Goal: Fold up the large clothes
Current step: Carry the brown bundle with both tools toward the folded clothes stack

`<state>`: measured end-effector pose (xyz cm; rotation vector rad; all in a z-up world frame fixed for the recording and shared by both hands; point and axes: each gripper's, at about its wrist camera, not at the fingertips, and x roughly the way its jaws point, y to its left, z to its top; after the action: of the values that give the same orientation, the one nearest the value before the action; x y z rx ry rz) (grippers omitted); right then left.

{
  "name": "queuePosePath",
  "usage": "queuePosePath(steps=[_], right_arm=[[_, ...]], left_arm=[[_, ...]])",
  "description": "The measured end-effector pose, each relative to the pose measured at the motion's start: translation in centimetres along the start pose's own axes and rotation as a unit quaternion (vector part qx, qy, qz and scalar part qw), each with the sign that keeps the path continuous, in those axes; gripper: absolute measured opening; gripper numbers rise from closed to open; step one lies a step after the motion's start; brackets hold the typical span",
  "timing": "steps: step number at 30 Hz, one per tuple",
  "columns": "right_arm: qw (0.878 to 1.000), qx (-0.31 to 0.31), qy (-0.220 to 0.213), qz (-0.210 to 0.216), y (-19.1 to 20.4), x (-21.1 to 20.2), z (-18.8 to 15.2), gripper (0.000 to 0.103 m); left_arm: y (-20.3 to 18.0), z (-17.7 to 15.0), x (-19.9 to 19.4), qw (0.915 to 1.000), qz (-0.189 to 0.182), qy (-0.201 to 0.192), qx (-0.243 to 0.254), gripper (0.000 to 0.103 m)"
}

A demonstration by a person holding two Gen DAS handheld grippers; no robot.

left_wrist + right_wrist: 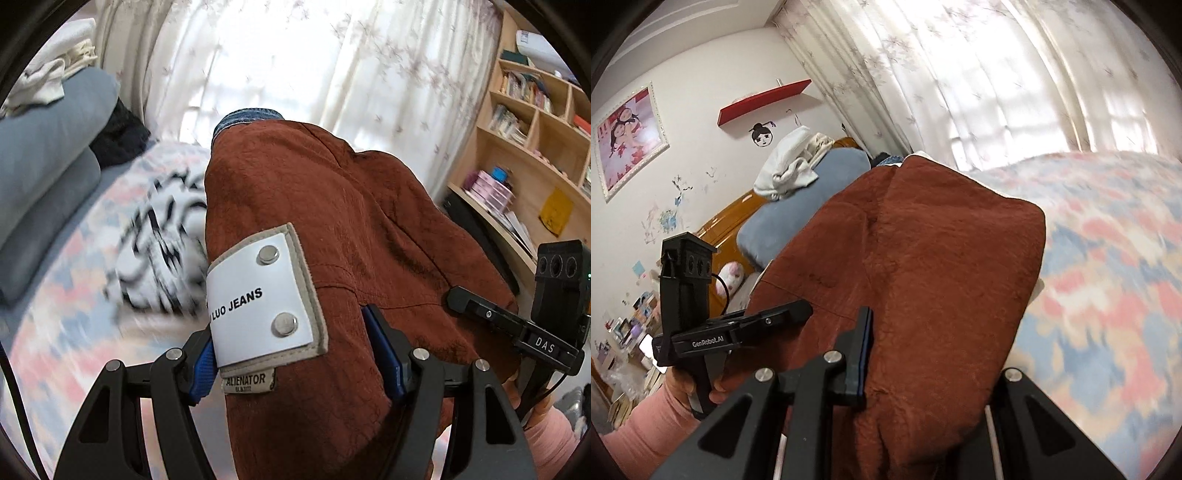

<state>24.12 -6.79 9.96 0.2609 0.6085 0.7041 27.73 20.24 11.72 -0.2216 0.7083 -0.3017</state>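
Left wrist view: the left gripper (299, 354) clamps a thick fold of the rust-brown garment (354, 229), lifted above the patterned bed (66, 306). A white patch (258, 302) reads "LUO JEANS"; the tag (248, 381) below reads "ALIENATOR". The right gripper (517, 325), beside it, bears "DAS".

Right wrist view: the right gripper (905, 354) pinches the same garment (923, 258), jaws nearly together. The left gripper (738, 332), marked "GenRobot.AI", sits in a hand (690, 387).
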Motion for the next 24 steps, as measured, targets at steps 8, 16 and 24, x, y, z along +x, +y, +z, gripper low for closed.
queuePosePath(steps=[8, 16, 24], right_arm=[[0.999, 0.010, -0.038, 0.008, -2.6, 12.1, 7.6, 0.017], [0.997, 0.069, -0.026, 0.011, -6.9, 23.8, 7.7, 0.017], [0.993, 0.112, 0.000, -0.025, -11.5, 29.1, 1.6, 0.025]], left_arm=[[8.9, 9.9, 7.6, 0.9995, 0.019, -0.011, 0.025, 0.069], [17.2, 12.3, 17.2, 0.9978, 0.043, 0.048, 0.016, 0.070], [19.7, 8.3, 22.3, 0.9968, 0.073, 0.033, -0.003, 0.094]])
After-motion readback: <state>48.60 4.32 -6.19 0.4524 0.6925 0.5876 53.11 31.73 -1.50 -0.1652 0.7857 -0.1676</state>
